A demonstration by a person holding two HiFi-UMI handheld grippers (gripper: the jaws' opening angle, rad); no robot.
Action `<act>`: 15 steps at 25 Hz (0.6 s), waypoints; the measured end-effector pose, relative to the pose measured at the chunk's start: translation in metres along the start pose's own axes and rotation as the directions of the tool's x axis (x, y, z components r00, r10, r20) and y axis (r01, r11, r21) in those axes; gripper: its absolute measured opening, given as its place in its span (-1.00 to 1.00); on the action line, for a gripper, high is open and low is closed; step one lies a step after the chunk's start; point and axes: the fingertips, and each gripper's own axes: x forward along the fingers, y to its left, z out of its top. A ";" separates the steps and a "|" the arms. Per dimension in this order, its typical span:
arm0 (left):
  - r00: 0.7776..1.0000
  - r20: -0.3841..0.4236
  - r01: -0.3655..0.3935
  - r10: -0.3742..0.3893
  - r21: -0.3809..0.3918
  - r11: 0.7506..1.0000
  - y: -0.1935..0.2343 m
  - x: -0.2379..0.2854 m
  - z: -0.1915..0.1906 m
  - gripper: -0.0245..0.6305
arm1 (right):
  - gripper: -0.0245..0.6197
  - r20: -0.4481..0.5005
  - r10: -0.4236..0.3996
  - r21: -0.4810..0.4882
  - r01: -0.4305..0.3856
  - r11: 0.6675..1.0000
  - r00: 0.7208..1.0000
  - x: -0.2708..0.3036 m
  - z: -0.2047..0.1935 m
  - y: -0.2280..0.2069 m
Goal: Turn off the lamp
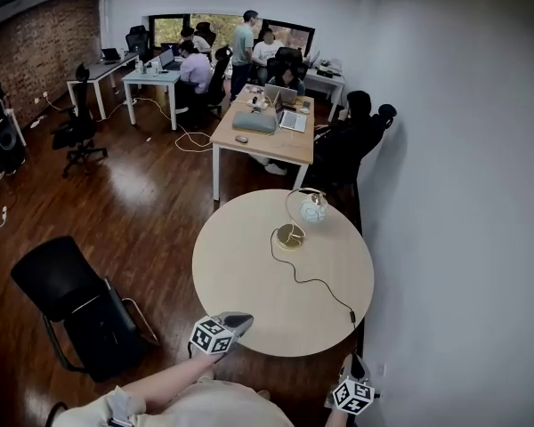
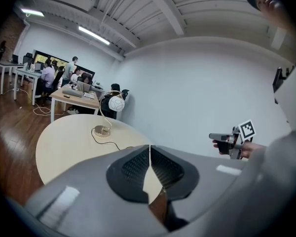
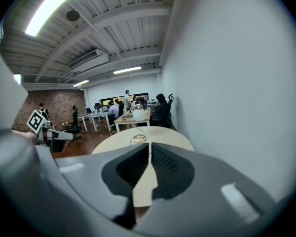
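A lamp with a round gold base [image 1: 290, 235] and a white globe shade [image 1: 313, 209] on a curved stem stands at the far side of the round beige table [image 1: 240, 274]. Its black cord [image 1: 316, 283] snakes to the table's right edge. My left gripper [image 1: 238, 320] hovers over the table's near edge, jaws shut and empty [image 2: 149, 149]; the lamp base [image 2: 102, 130] lies well ahead of it. My right gripper [image 1: 356, 367] hangs off the table's near right edge, by the wall, also shut and empty [image 3: 149, 149], pointing at the lamp base [image 3: 138, 138].
A black chair [image 1: 67, 301] stands left of the table. Behind the table is a wooden desk [image 1: 262, 136] with laptops, and several people sit or stand at desks further back. A white wall [image 1: 463, 194] runs close along the right side.
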 end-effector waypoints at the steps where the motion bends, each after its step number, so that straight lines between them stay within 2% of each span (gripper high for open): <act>1: 1.000 0.000 -0.001 0.001 0.000 1.000 0.003 0.000 -0.002 -0.97 | -0.90 0.000 0.007 -0.022 -0.007 1.000 1.000 0.005 -0.001 0.003; 4: 0.999 0.036 -0.033 0.033 0.008 0.999 0.027 -0.004 0.005 -0.97 | -0.90 0.017 0.053 -0.174 -0.049 0.984 0.998 0.041 0.014 0.025; 6: 0.995 0.081 -0.064 0.063 0.008 0.998 0.042 -0.008 0.016 -0.97 | -0.90 0.020 0.073 -0.341 -0.062 0.938 0.997 0.061 0.035 0.045; 8: 0.993 0.099 -0.069 0.068 0.005 0.998 0.045 -0.015 0.021 -0.97 | -0.90 -0.013 0.047 -0.465 -0.047 0.884 0.999 0.059 0.040 0.054; 10: 0.996 0.078 -0.053 0.053 -0.001 0.999 0.043 -0.025 0.015 -0.97 | -0.90 -0.046 0.005 -0.513 -0.028 0.858 0.999 0.043 0.033 0.060; 15: 0.999 0.027 -0.040 0.040 0.012 0.999 0.057 -0.051 0.008 -0.97 | -0.90 -0.057 -0.003 -0.500 -0.026 0.866 0.998 0.036 0.027 0.089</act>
